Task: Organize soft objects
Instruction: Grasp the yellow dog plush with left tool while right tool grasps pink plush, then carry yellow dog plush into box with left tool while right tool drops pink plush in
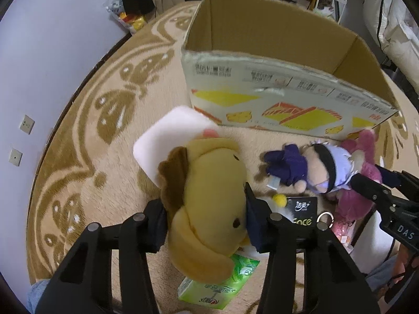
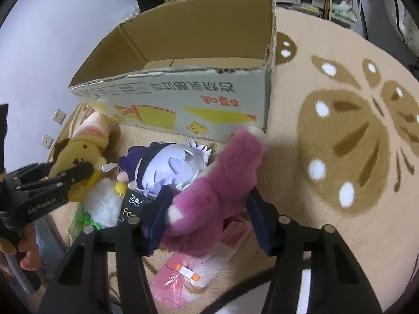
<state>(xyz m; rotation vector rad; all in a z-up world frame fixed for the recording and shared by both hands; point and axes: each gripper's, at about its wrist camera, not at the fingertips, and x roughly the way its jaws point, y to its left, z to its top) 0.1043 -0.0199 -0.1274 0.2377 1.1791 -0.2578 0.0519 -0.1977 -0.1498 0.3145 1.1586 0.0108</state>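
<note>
a: left view: left gripper (image 1: pixel 207 225) grasps the yellow dog (image 1: pixel 207 206) above the rug (image 1: pixel 104 183). lift it clear of the rim, then release inside the box (image 1: pixel 275 91).

b: right view: right gripper (image 2: pixel 207 209) clamps the pink bear (image 2: pixel 217 178), with pink packets (image 2: pixel 183 274) underneath, mostly hidden from the left.

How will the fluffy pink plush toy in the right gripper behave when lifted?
The fluffy pink plush toy probably droops: its limb extends well past the right gripper. Likely light, squashing between the pads. Fuzzy fur should resist slipping.
</note>
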